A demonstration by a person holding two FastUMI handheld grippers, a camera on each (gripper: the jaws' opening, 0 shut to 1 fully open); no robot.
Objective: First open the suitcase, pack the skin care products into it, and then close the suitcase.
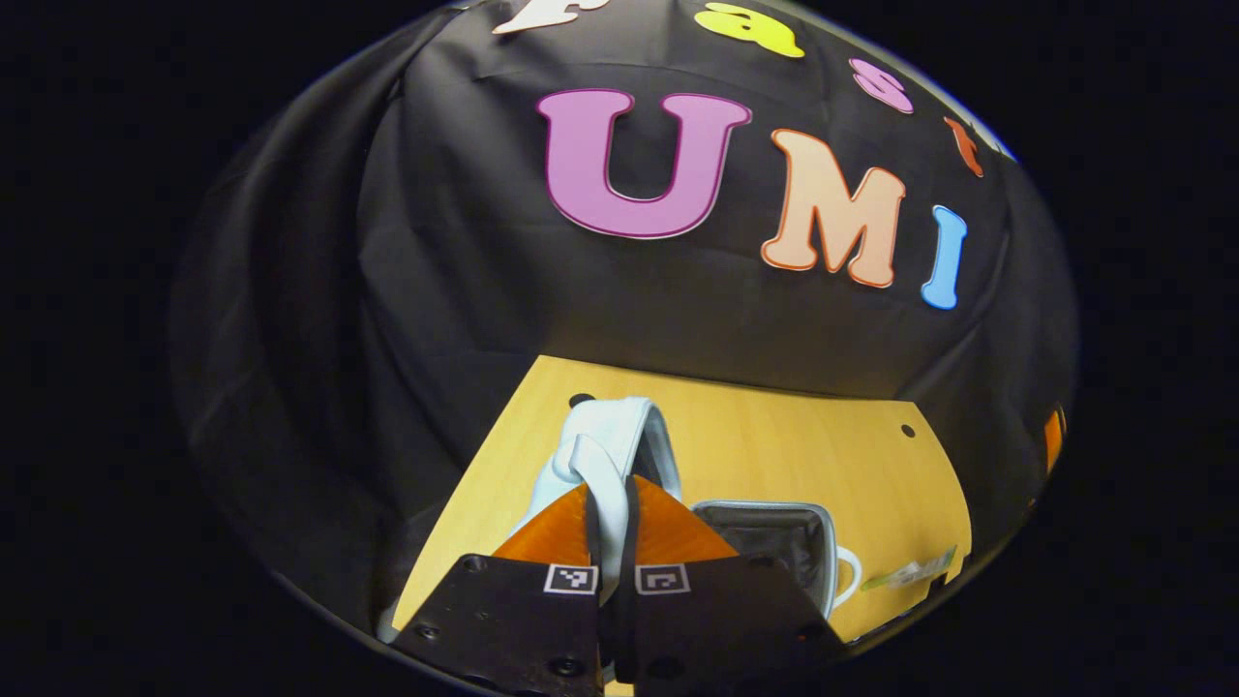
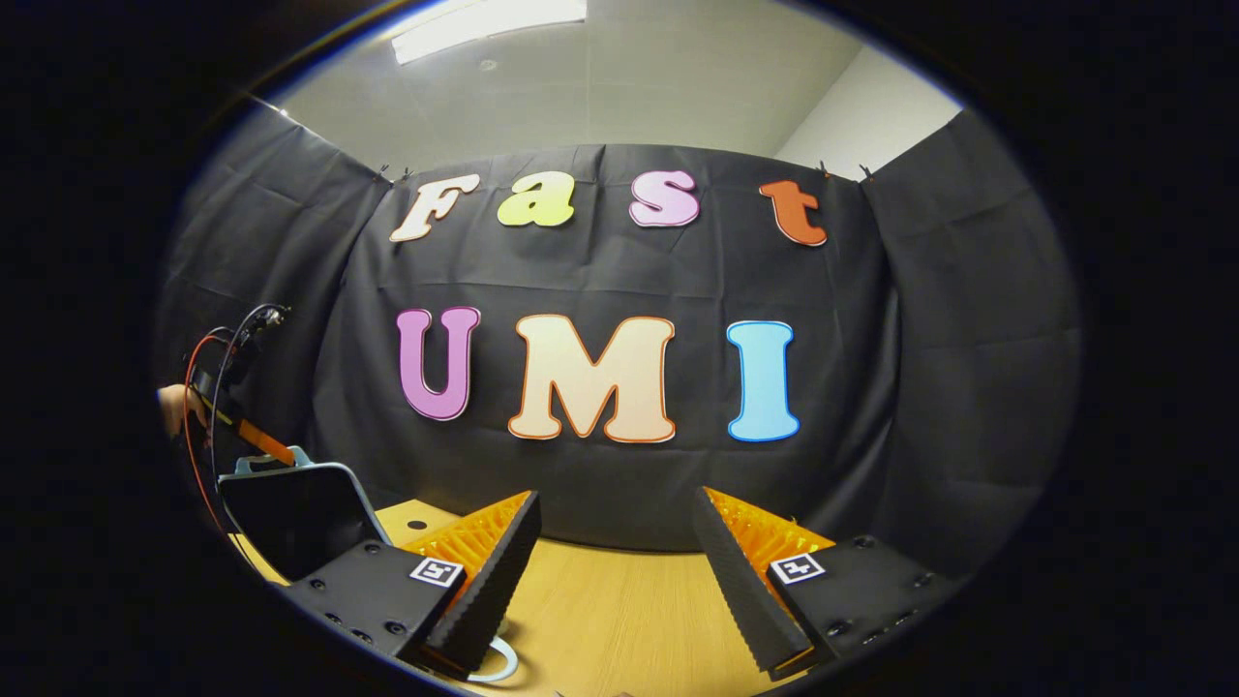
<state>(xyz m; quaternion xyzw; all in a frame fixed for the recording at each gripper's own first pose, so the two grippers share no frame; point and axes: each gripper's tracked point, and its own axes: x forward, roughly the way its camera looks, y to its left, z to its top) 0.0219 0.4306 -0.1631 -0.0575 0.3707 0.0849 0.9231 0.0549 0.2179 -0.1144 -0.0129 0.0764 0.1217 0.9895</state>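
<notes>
My left gripper point(image 1: 611, 528) pinches the suitcase lid's pale handle point(image 1: 608, 455) — lid point(image 2: 290, 513) raised; right gripper point(image 2: 615, 571) wide open, holding nothing, above the tabletop point(image 2: 610, 620).

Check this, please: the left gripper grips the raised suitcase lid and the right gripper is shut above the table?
No: the right gripper is open above the table, as the right gripper view shows. The left gripper does grip the raised suitcase lid.

Smooth, matt wood-grain tabletop point(image 1: 774, 445); pale suitcase point(image 1: 619, 455) shell looks like smooth plastic, its lining dark cloth; wall of creased matt cloth.
</notes>
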